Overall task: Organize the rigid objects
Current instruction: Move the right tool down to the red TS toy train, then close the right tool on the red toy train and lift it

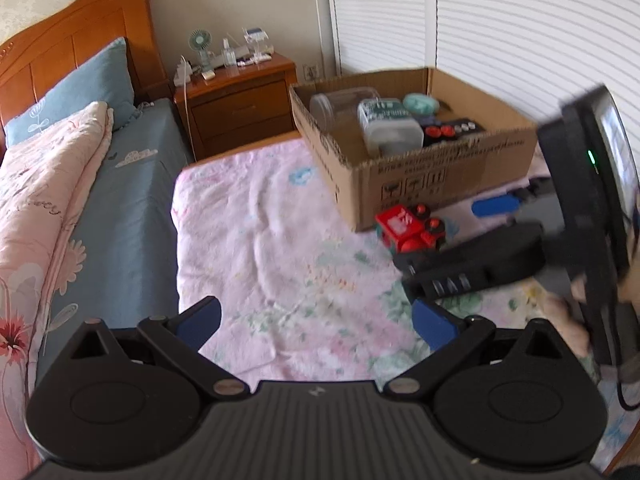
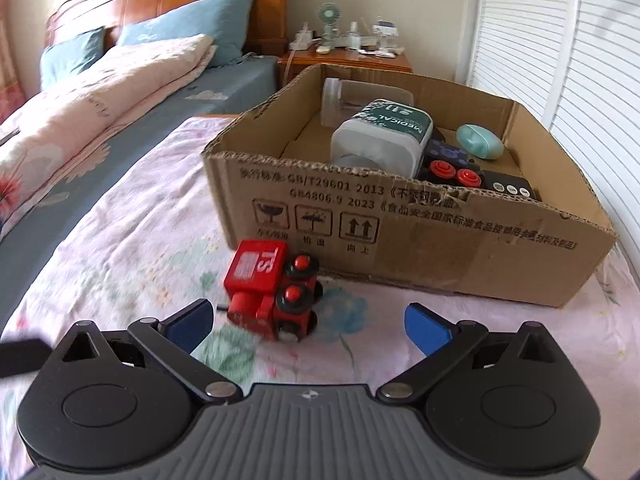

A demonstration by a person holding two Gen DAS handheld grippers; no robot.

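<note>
Just ahead of our right claw (image 2: 308, 326), left of centre, the red toy train (image 2: 272, 290) lies tipped on the pink quilt (image 2: 120, 248) beside the cardboard box (image 2: 400, 240). Both claws are spread, empty; left claw (image 1: 316, 326) sits farther off.

The red toy train (image 2: 268, 288) reads "TS", the white container (image 2: 380, 136) "MEDICAL", the cardboard box (image 2: 400, 216) seemingly "GB4806.9 2023".

Glossy red toy train (image 2: 272, 292) lies on soft floral cloth (image 2: 132, 248); corrugated cardboard box (image 2: 400, 240) looks matt, rough-edged.
</note>
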